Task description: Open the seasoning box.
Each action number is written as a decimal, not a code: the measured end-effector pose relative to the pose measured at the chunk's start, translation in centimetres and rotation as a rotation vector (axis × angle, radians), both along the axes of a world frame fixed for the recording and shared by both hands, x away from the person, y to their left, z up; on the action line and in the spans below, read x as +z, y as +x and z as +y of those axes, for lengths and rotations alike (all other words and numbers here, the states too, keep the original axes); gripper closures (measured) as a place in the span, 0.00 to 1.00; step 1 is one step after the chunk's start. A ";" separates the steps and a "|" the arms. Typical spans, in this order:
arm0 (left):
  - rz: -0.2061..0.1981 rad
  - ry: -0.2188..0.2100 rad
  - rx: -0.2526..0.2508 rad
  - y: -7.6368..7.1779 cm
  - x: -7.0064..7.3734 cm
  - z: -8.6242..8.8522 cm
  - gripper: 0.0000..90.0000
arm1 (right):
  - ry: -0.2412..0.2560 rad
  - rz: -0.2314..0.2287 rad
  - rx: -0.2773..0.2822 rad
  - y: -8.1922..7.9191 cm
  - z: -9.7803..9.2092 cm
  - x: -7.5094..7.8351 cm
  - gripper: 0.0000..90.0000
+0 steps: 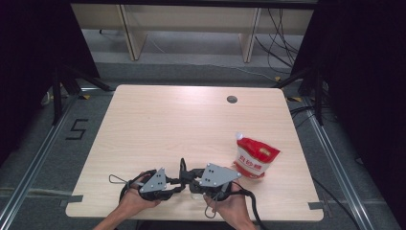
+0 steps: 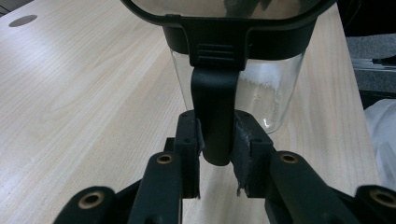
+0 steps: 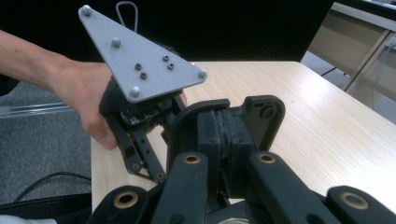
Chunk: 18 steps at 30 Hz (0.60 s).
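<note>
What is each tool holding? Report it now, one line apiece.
Left tool: closed on the black handle of the clear glass jug.
Right tool: closed on the jug's black lid tab.

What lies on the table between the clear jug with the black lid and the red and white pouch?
Nothing: in the high view, bare wooden table separates jug from pouch.

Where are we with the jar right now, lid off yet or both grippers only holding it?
Done: both grips look set. The left gripper is shut on the black handle of the clear jar, and the right gripper is shut on the lid's black flap. In hand: holding the jar at the table's near edge. Left: the red pouch stands untouched to the right.
</note>
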<state>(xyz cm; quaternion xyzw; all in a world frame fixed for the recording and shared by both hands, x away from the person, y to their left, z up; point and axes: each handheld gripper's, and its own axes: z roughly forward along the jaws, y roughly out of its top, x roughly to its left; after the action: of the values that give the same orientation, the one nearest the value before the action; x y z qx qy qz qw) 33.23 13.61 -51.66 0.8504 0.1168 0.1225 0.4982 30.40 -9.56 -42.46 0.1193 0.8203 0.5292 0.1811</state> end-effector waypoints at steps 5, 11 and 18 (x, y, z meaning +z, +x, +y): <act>-0.001 -0.002 0.002 0.0 0.0 0.0 0.81 | -0.003 -0.004 0.001 0.1 0.1 0.0 0.98; 0.006 -0.001 0.001 -0.1 0.1 0.0 0.80 | 0.001 -0.009 -0.030 -0.1 -0.8 0.2 0.92; 0.016 -0.002 0.031 0.0 0.5 0.3 0.71 | 0.016 0.010 -0.094 -0.5 -4.0 -0.2 0.84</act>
<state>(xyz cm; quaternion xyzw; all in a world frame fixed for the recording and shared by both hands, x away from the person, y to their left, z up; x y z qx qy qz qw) 33.26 13.95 -51.20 0.8488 0.1342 0.1234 0.4963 29.89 -13.52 -42.66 0.1620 0.8105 0.5258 0.2009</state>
